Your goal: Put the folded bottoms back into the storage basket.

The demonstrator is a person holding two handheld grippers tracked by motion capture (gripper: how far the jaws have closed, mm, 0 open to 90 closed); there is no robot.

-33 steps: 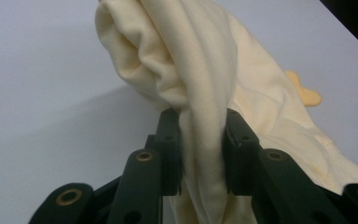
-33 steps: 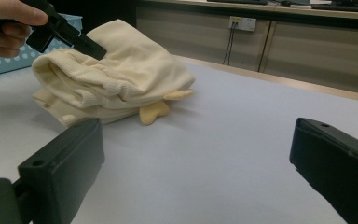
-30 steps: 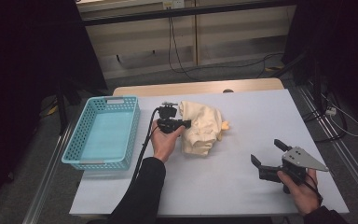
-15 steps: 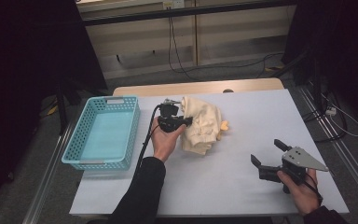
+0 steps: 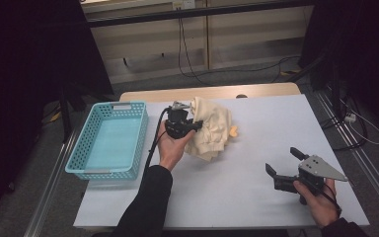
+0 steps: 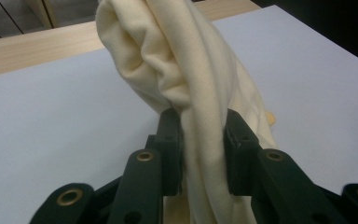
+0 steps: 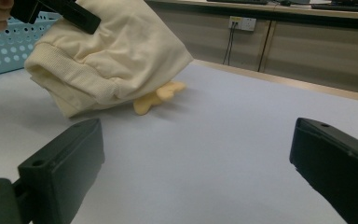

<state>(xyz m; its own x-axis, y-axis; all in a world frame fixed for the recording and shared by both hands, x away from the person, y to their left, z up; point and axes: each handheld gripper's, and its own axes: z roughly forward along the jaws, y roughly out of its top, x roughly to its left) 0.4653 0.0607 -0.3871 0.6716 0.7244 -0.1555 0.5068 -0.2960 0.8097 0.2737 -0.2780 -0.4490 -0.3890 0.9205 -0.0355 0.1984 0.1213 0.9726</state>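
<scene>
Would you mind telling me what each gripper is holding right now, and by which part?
The left gripper is shut on a bunched fold of the cream garment, lifting it partly off the table. The right gripper is open and holds nothing.

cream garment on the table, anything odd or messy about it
The cream fleece garment is bunched rather than flat: the left gripper pinches a fold and lifts it, the rest slumps on the white table. A small orange piece pokes from underneath; I cannot identify it.
</scene>
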